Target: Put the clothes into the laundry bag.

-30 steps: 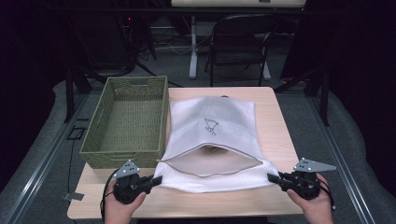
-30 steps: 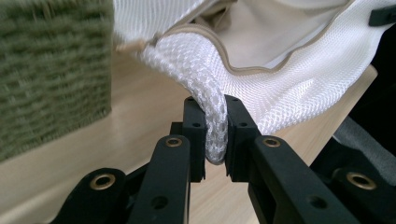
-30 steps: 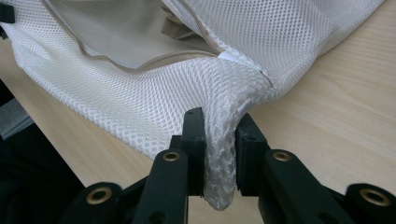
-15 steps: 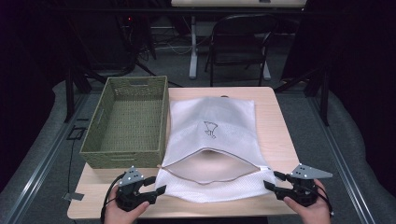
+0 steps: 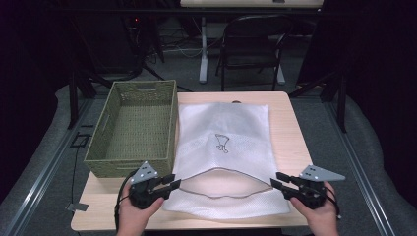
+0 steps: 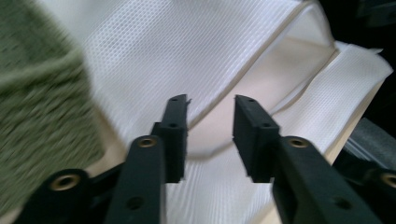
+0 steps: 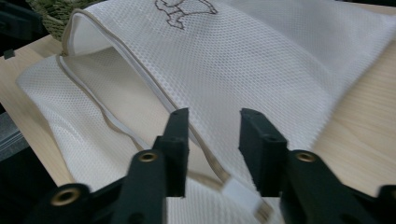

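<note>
A white mesh bag [image 5: 221, 128] with a small dark drawing lies flat on the wooden table [image 5: 285, 123], its mouth gaping toward me. My left gripper [image 5: 172, 183] is at the mouth's left corner. In the left gripper view its jaws [image 6: 210, 100] have just been closing but stand apart over the bag's rim [image 6: 187, 42], pressing on nothing. My right gripper [image 5: 275, 179] is at the right corner. Its jaws [image 7: 215, 114] have also just been closing, with a gap left. The trimmed rim and a white zip tab [image 7: 238, 193] lie low between them, not pinched.
A green woven basket [image 5: 137, 128] stands empty along the bag's left side, close to my left gripper. Bare table shows to the right of the bag [image 7: 364, 135]. A dark chair [image 5: 251, 44] and table legs stand beyond the far edge.
Both grippers were at the bag's mouth corners, drew back toward me with jaws wider, then came in again toward the mouth with jaws narrower. The mouth's near lip has sagged slightly.
</note>
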Demonstrator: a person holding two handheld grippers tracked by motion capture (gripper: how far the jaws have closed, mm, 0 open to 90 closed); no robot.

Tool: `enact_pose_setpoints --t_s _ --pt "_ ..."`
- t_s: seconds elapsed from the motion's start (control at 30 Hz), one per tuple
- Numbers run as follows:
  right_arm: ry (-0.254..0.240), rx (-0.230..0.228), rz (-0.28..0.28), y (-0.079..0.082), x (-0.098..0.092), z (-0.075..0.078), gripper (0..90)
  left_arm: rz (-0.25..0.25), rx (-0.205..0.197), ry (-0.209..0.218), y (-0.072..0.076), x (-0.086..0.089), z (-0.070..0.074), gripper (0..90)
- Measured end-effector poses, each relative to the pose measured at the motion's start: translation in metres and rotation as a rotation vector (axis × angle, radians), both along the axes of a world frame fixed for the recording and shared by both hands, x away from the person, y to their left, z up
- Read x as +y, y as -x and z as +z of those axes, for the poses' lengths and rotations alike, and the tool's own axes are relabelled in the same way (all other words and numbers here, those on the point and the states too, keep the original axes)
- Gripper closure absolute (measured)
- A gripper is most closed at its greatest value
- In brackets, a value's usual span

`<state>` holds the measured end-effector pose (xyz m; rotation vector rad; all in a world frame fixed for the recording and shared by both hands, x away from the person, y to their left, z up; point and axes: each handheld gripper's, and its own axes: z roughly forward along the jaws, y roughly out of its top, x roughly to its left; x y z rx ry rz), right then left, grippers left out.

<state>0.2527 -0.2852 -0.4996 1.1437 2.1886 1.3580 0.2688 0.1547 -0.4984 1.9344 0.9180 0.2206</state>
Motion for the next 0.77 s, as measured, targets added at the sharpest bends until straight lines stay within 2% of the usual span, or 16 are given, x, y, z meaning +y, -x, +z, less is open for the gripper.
enact_pose_setpoints --t_s 0.07,0.17,0.2,0.37,0.47,0.6,0.7,0.77 --pt "0.002 0.007 0.022 -0.008 0.013 -0.004 72.1 -0.013 0.014 -0.007 -0.008 -0.008 -0.004 80.7" --pt "0.017 0.035 0.06 -0.017 0.026 -0.013 76.0 -0.032 0.048 -0.04 -0.017 -0.013 -0.016 85.8" --pt "0.017 0.048 0.063 -0.019 0.029 -0.016 76.9 -0.032 0.06 -0.039 -0.018 -0.014 -0.021 86.7" --pt "0.038 0.112 0.085 -0.022 0.032 -0.036 79.3 -0.045 0.11 -0.093 -0.019 -0.014 -0.04 87.9" --pt "0.057 0.141 0.086 -0.022 0.031 -0.044 80.1 -0.04 0.119 -0.144 -0.019 -0.016 -0.048 89.0" --pt "0.102 0.154 0.076 -0.023 0.029 -0.052 80.1 -0.026 0.157 -0.176 -0.019 -0.015 -0.058 89.5" --pt "0.091 0.153 0.066 -0.02 0.026 -0.053 78.2 -0.028 0.162 -0.179 -0.018 -0.015 -0.058 89.6" --pt "0.07 0.136 0.053 -0.018 0.022 -0.05 76.2 -0.023 0.136 -0.178 -0.016 -0.014 -0.053 88.8"
